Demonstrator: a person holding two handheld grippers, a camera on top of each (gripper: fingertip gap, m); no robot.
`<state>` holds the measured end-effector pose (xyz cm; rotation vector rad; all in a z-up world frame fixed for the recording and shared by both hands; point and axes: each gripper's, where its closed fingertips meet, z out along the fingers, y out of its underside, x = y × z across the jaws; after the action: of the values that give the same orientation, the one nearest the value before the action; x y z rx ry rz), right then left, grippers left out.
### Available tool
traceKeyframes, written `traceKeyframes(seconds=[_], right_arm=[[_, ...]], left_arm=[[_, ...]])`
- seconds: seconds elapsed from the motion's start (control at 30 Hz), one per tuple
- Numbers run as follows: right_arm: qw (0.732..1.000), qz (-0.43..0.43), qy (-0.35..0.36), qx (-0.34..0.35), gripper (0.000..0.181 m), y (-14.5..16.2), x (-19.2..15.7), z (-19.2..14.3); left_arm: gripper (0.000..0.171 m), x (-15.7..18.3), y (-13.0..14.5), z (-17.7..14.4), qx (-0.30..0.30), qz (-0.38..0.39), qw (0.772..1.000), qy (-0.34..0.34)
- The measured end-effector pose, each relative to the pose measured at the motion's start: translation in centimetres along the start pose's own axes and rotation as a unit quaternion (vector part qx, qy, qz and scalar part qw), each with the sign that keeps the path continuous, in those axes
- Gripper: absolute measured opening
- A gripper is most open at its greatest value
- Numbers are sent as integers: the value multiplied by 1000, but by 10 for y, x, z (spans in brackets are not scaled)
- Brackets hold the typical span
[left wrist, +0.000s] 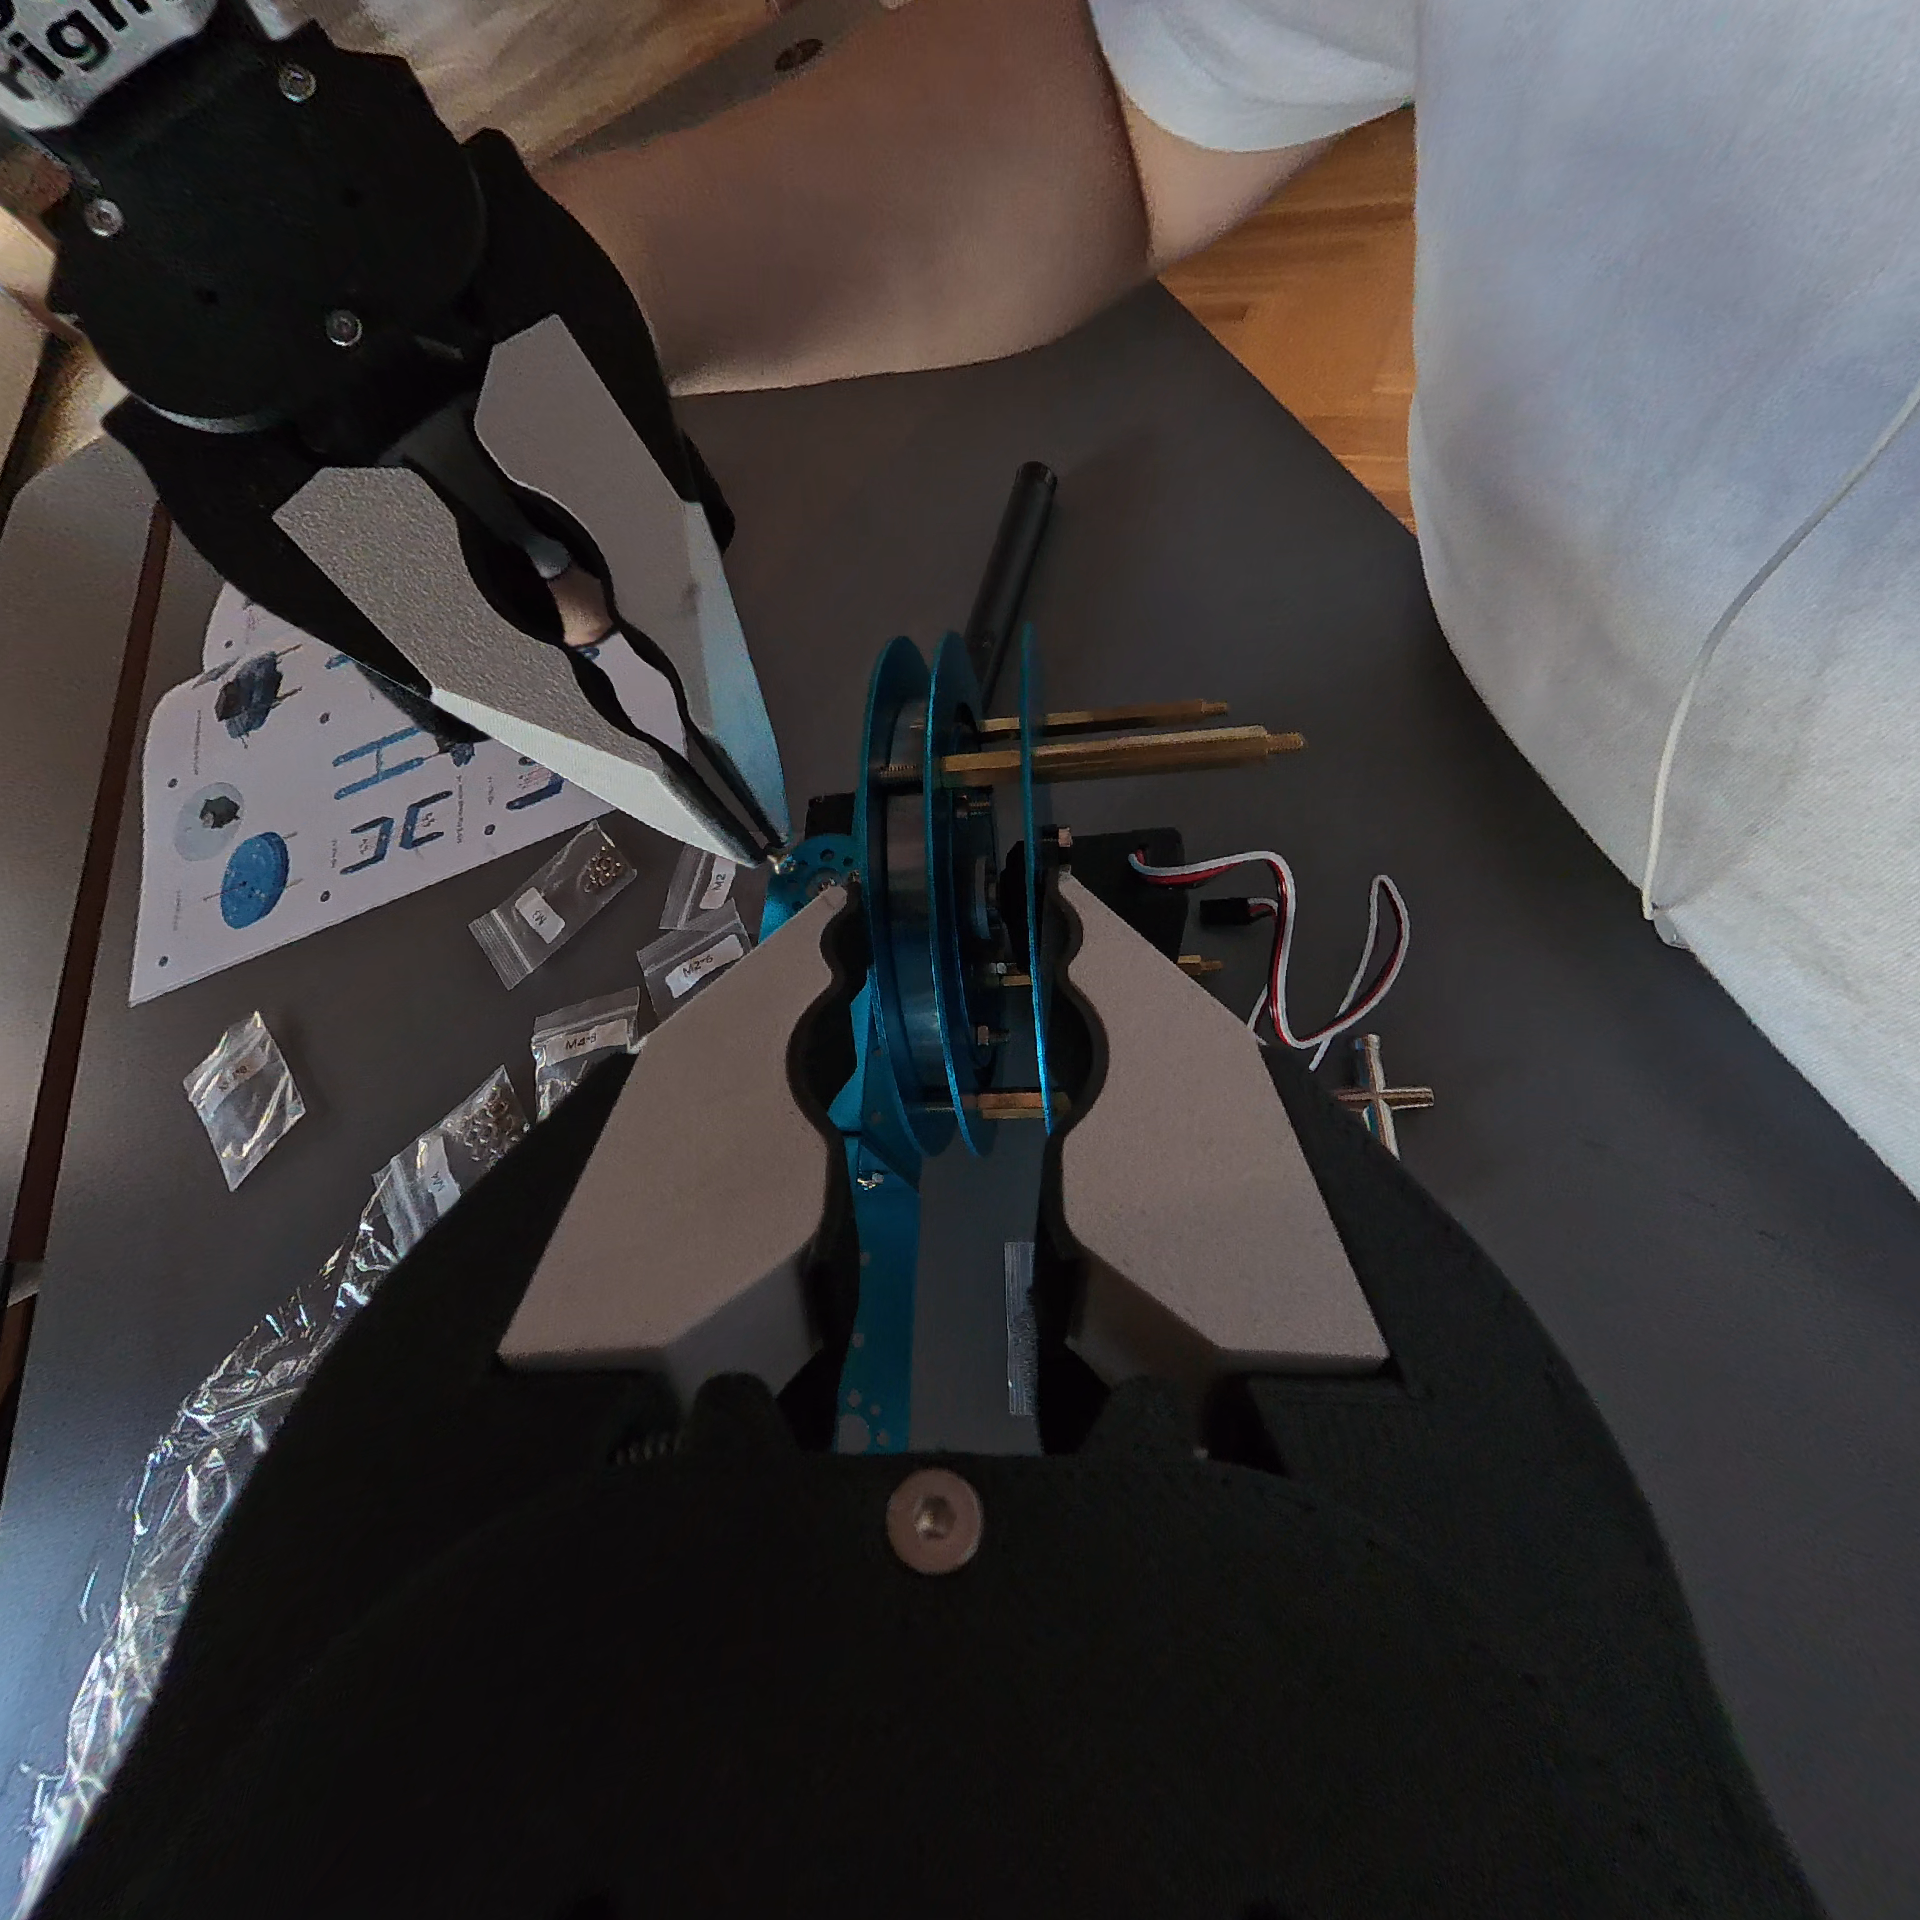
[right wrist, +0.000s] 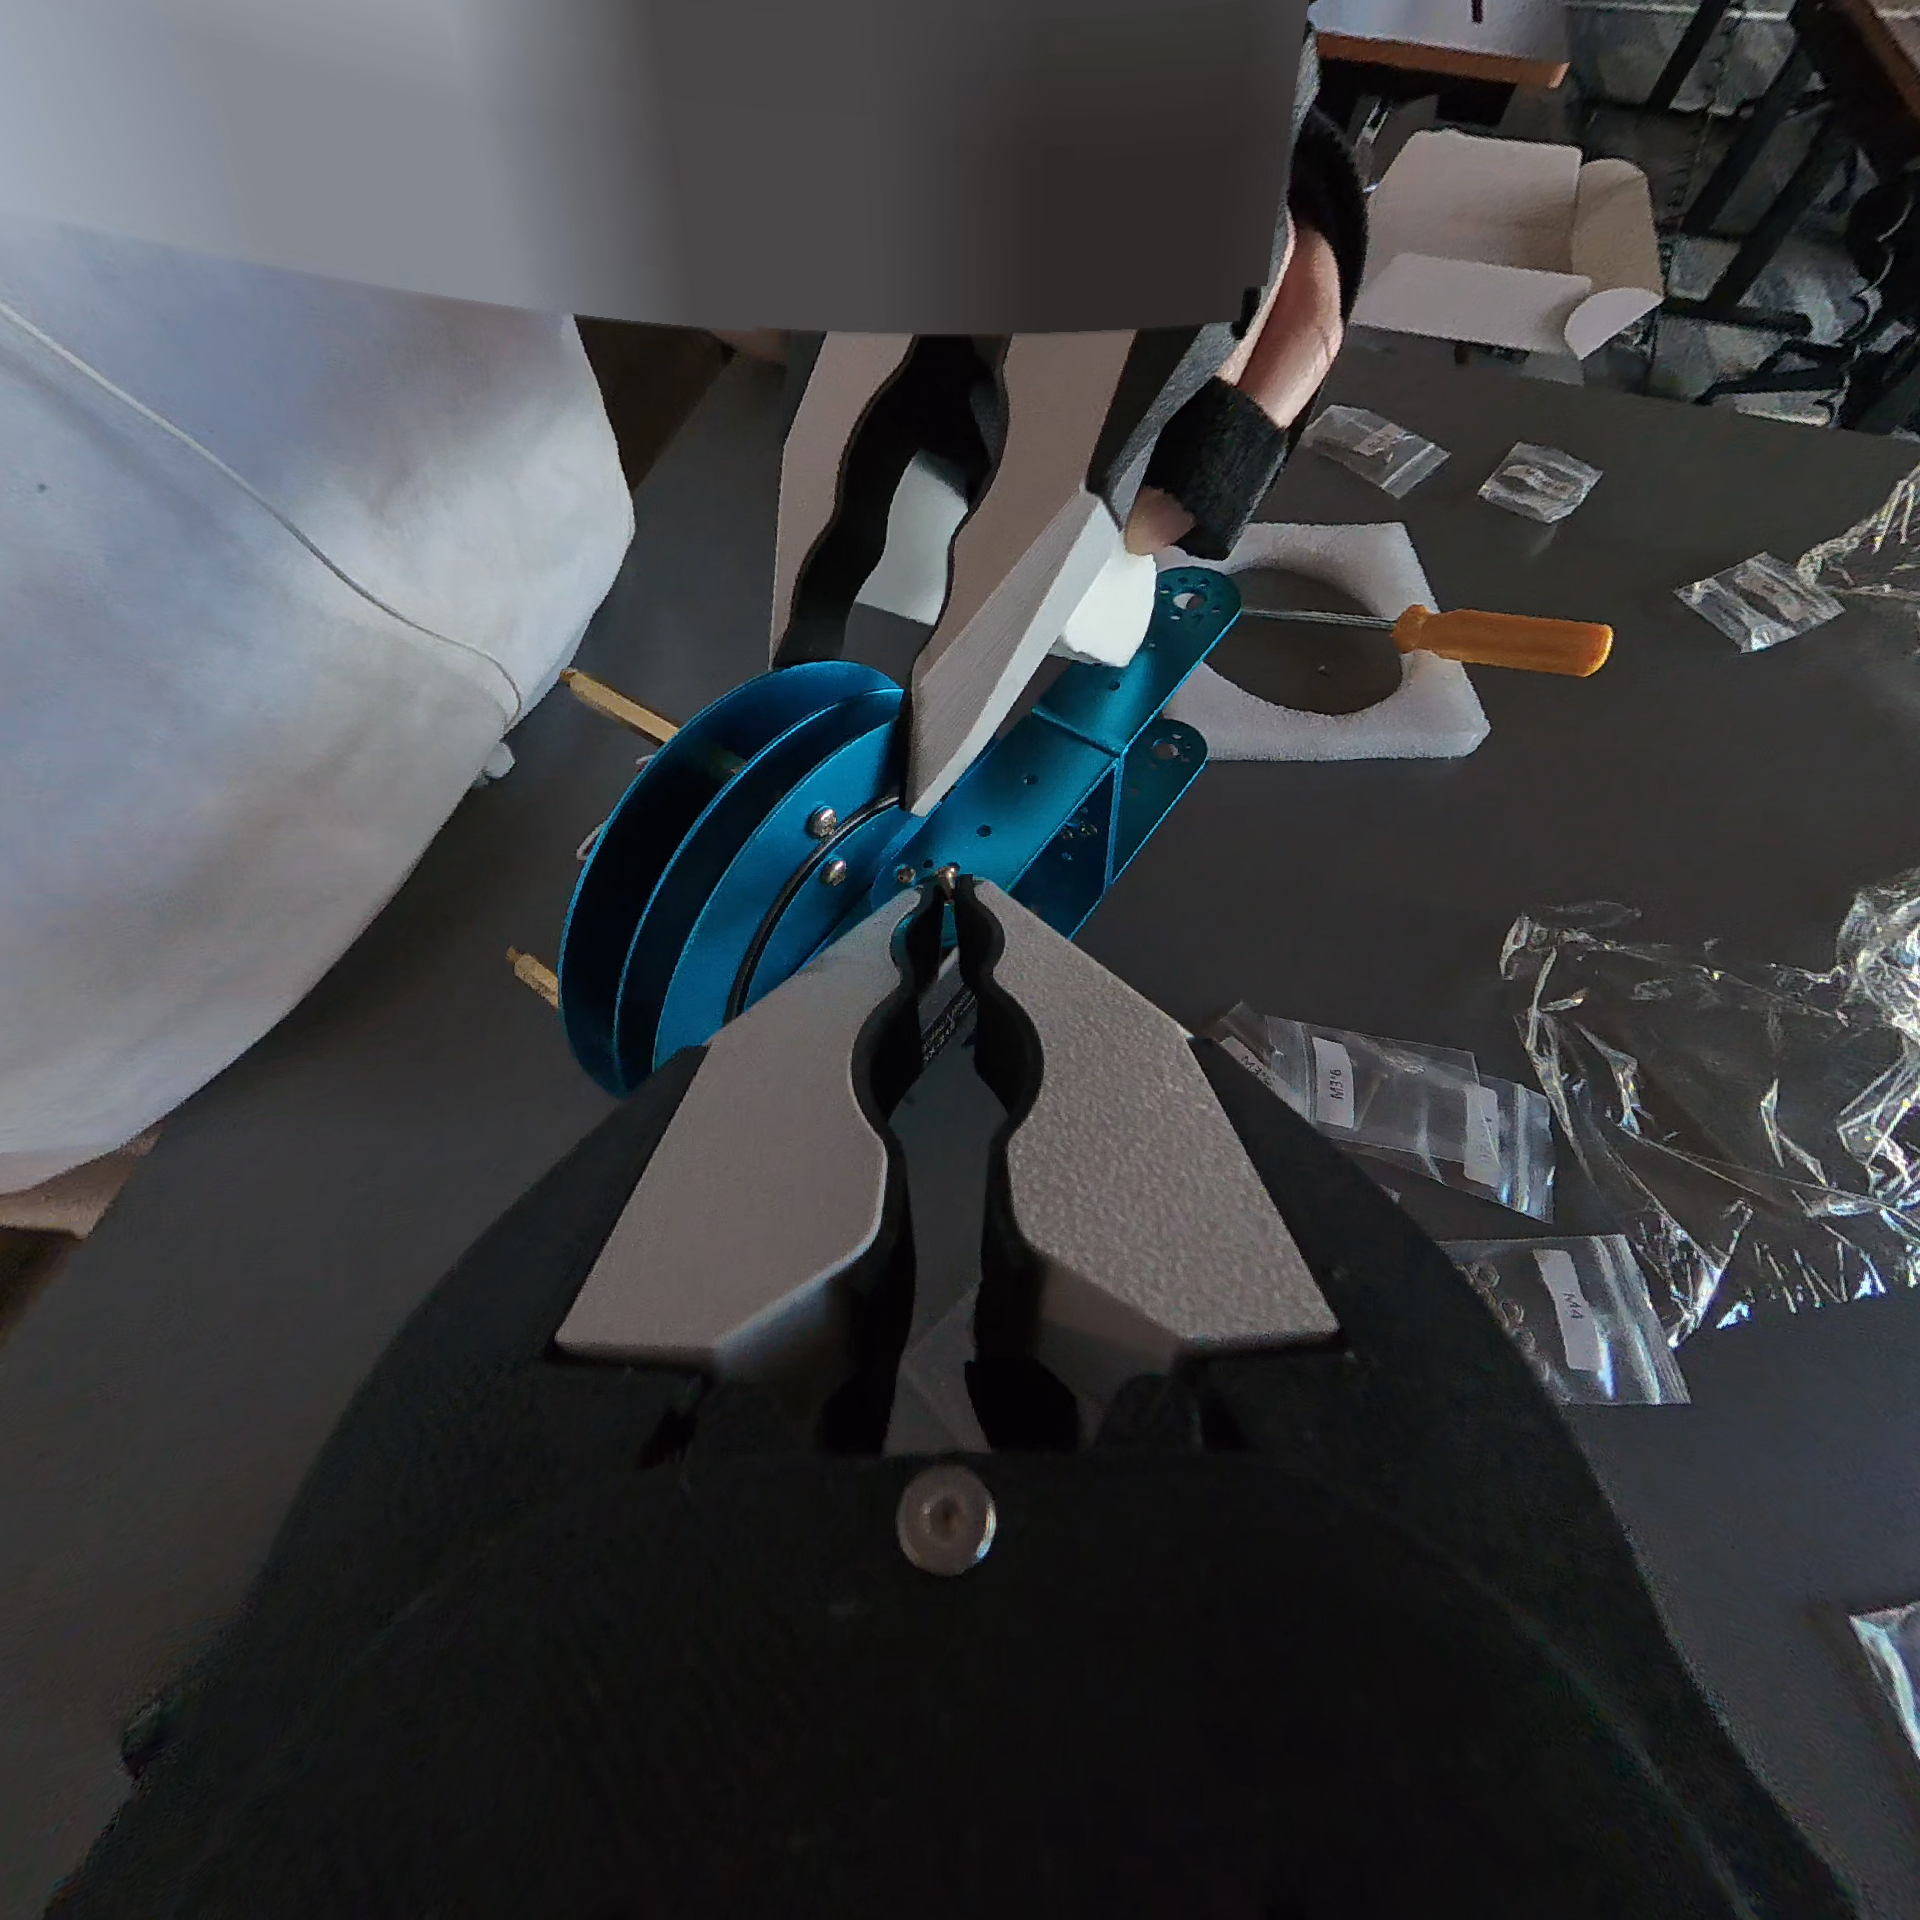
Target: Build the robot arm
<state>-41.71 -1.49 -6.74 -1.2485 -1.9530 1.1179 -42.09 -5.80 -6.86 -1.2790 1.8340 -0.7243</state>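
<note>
A blue metal assembly of discs point(left wrist: 940, 831) with brass standoffs point(left wrist: 1122, 750) stands on edge on the dark table. My left gripper point(left wrist: 956, 894) is shut on it, one finger on each side of the discs. It also shows in the right wrist view point(right wrist: 852, 738), coming down from above onto the discs point(right wrist: 717, 862). A blue bracket point(right wrist: 1091, 748) is joined to the discs. My right gripper point(right wrist: 945, 888) is shut on a small screw point(right wrist: 948, 876) and holds it against the bracket near the disc rim. The left wrist view shows its tips point(left wrist: 771, 847) there too.
Small bags of hardware point(left wrist: 551, 920) and an instruction sheet point(left wrist: 343, 810) lie left of the assembly. Servo wires point(left wrist: 1309, 966) and a cross wrench point(left wrist: 1382, 1096) lie on its right. An orange-handled screwdriver point(right wrist: 1496, 639), white foam point(right wrist: 1340, 717) and crumpled cellophane point(right wrist: 1714, 1091) lie nearby. A person in white point(left wrist: 1662, 520) sits close.
</note>
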Motion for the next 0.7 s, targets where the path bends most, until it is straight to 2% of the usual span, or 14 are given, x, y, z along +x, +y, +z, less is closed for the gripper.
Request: traceKeyframes(seconds=[0.13,0.2,0.37,0.57,0.7], right_arm=[[998,46,32,22,1,4,9,1],[994,74,55,59,1,0,14,0],[965,153,148,151,1,-9,28,-14],[926,221,246,182,1,-5,32,-22],[920,236,270,155,1,-1,35,-17]], left_arm=[[32,-4,2,0,3,-11,1000,-3],[32,-4,3,-1,4,-18,1000,-10],[32,-4,5,-2,20,-30,999,-31],[32,-6,5,0,44,-79,994,-63],[32,-4,5,2,46,-82,991,-96]])
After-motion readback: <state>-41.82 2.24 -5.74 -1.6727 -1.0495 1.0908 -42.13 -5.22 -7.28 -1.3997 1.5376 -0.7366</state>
